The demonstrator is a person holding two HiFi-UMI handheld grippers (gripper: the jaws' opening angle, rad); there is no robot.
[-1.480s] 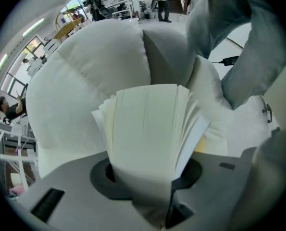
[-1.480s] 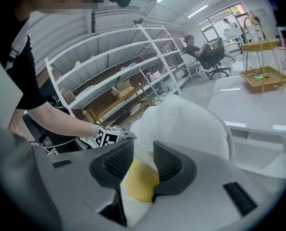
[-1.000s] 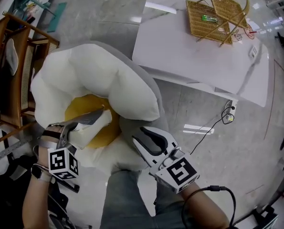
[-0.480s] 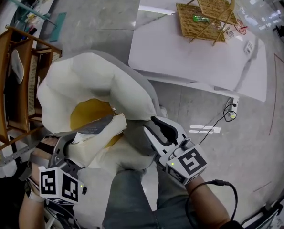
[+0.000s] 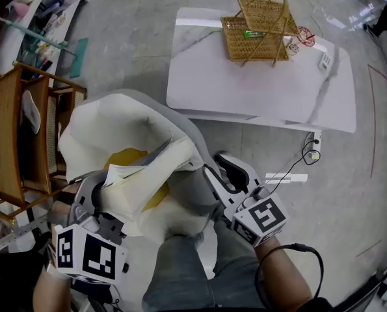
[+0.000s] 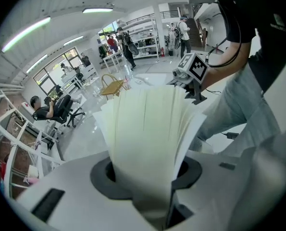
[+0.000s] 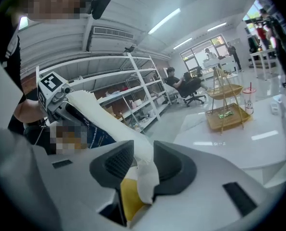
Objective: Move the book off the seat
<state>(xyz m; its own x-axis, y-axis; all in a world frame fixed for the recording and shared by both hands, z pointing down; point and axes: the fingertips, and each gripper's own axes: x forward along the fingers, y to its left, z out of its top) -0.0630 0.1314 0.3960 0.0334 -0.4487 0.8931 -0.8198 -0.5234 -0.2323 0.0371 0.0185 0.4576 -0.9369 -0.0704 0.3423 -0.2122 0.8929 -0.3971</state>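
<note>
The left gripper (image 5: 97, 192) clamps the thick cream-paged book (image 5: 151, 171) above the white cushioned seat (image 5: 108, 122). At the book's three o'clock, the right gripper (image 5: 223, 163) has its jaws slightly apart, holding nothing.

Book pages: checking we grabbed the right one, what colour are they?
Cream; the book shows best in the left gripper view.

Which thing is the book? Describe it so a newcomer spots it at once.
Find the big white seat beside the table. Over its yellow cushion, the left gripper clamps the book. It alone is a fanned block of cream pages under a dark cover.
</note>
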